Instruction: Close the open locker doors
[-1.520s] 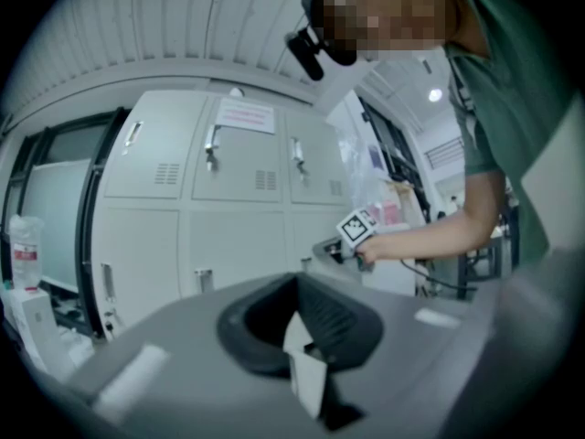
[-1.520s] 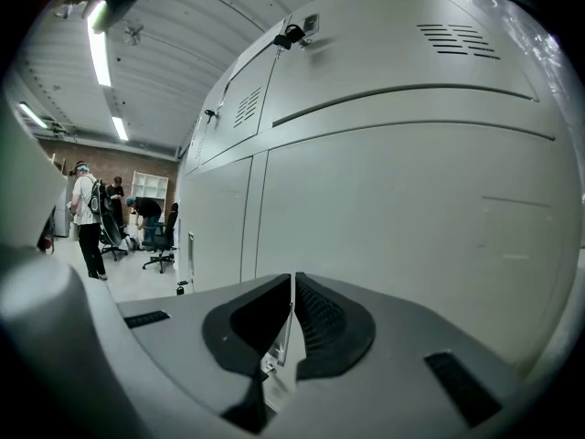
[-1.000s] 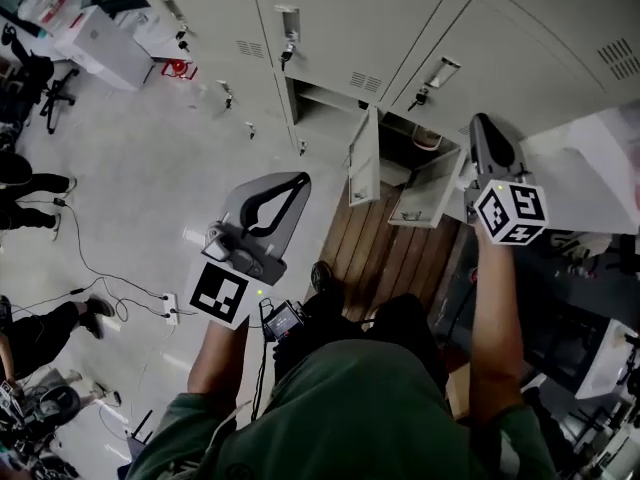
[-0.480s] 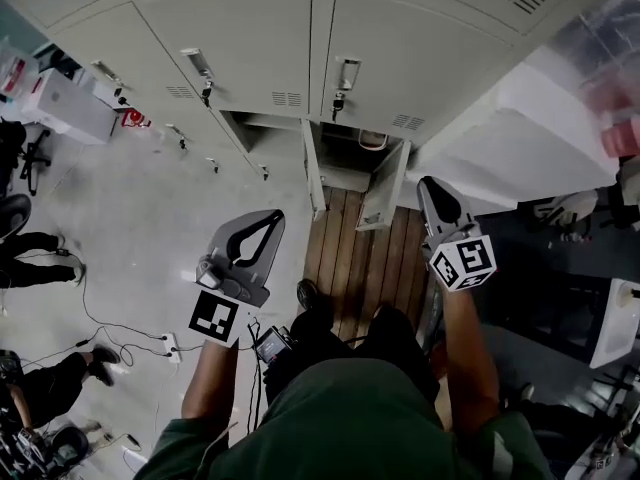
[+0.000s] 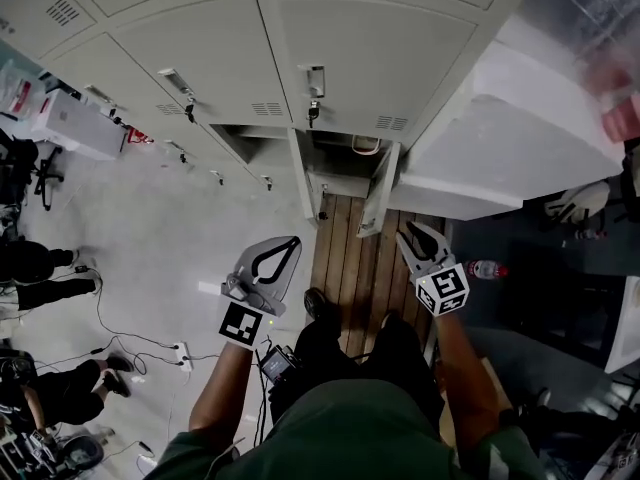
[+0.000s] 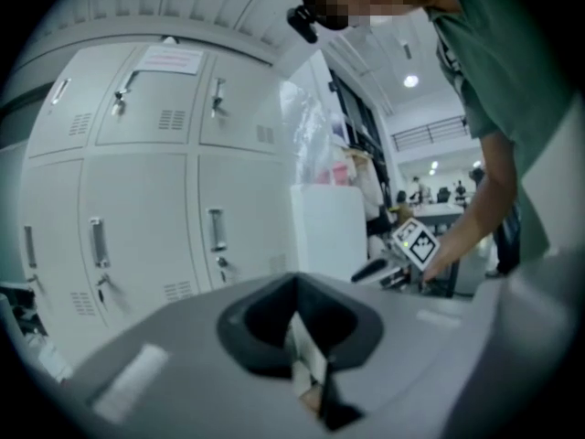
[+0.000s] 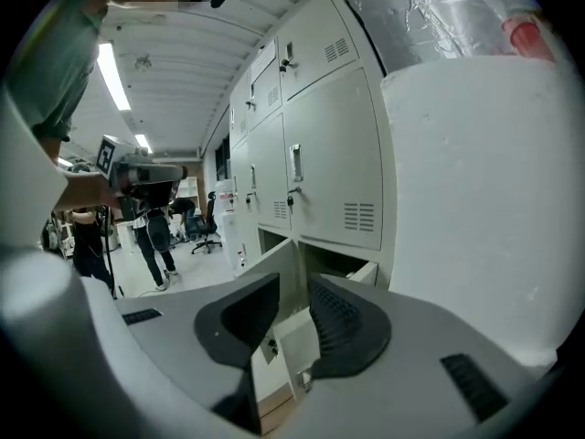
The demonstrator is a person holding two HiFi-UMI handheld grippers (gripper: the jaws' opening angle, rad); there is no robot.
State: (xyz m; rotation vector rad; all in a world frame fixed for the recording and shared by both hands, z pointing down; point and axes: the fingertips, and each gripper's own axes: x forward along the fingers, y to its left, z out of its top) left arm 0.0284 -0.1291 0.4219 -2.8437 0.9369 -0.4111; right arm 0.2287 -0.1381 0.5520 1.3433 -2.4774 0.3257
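Two bottom lockers stand open: the left door and the right door both swing out over a strip of wooden floor. My left gripper hangs below the left door, apart from it, with its jaws shut on nothing. My right gripper is below the right door without touching it. Its jaws are opening, with nothing between them. Through their gap I see the open left door and the right door's edge.
Closed grey lockers fill the wall above. A large white box stands close on the right. A water bottle lies by the right gripper. Cables, a power strip and seated people occupy the floor at left.
The right gripper has drawn down and away from the right door, and its jaws have parted. The left gripper sits lower. The view has swung to face the lockers more squarely.
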